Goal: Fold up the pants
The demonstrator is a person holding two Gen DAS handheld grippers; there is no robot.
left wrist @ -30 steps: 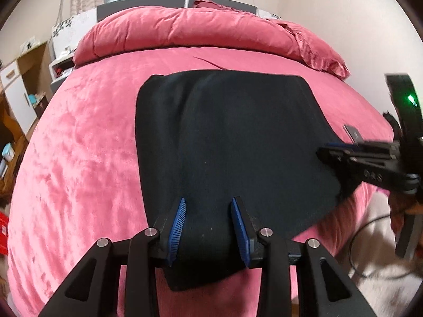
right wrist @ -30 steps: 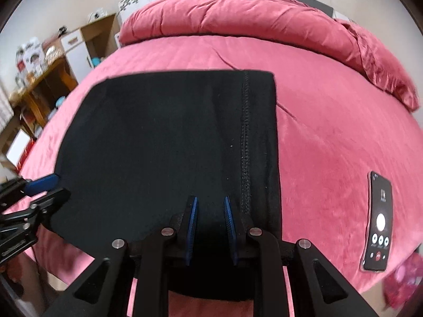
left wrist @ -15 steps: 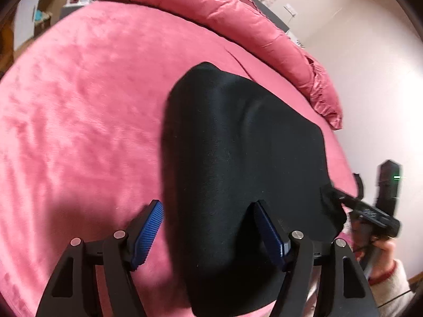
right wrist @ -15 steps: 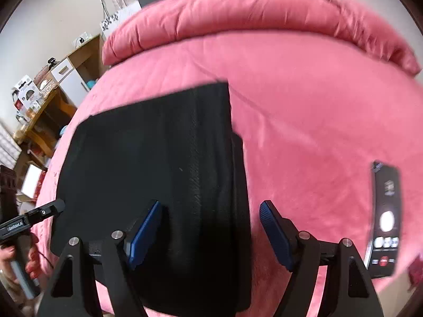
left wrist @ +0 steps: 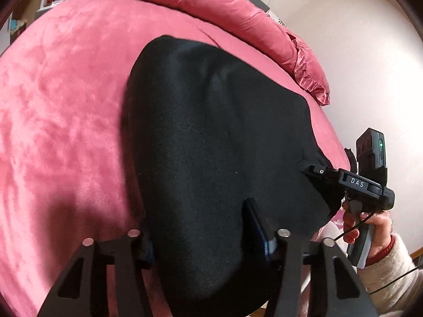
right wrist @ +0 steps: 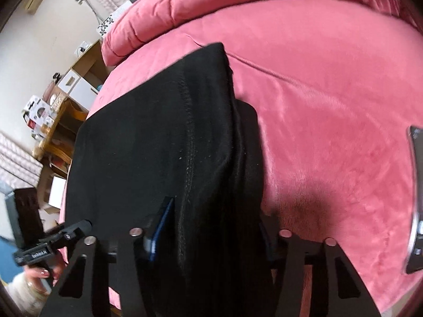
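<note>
Folded black pants (left wrist: 216,142) lying flat on the pink bed (left wrist: 60,100), near edge hanging toward both tools. Left gripper (left wrist: 203,240): fingers (left wrist: 255,219) straddling the near left portion of the cloth, closing at this moment, fabric bulging up between them; firm pad contact not confirmed (left pad hidden under the cloth). Right gripper (right wrist: 208,227): fingers (right wrist: 165,219) set either side of the stitched seam (right wrist: 189,142) and the stacked right-hand edge layers, likewise closing, cloth between them; full pinch not yet evident. Seen from the left wrist view, right tool tip touching the right near corner of the pants, held in a hand (left wrist: 367,222) with a pale sleeve. Beyond the fingers: rolled pink duvet (left wrist: 201,2) along the far end of the bed. Well to the right of the right fingers: a phone (right wrist: 416,200) lying on the bed, clear of the cloth. Step in hand, as judged: re-gripping the near edge at two points ahead of another fold. Next move calls for: completing both pinches through all layers, lifting the edge evenly, carrying it away from the fingers toward the far edge, keeping both corners level so that the layers stay aligned. Risk: catching only the top layer on the right side, where several edges are stacked.
</note>
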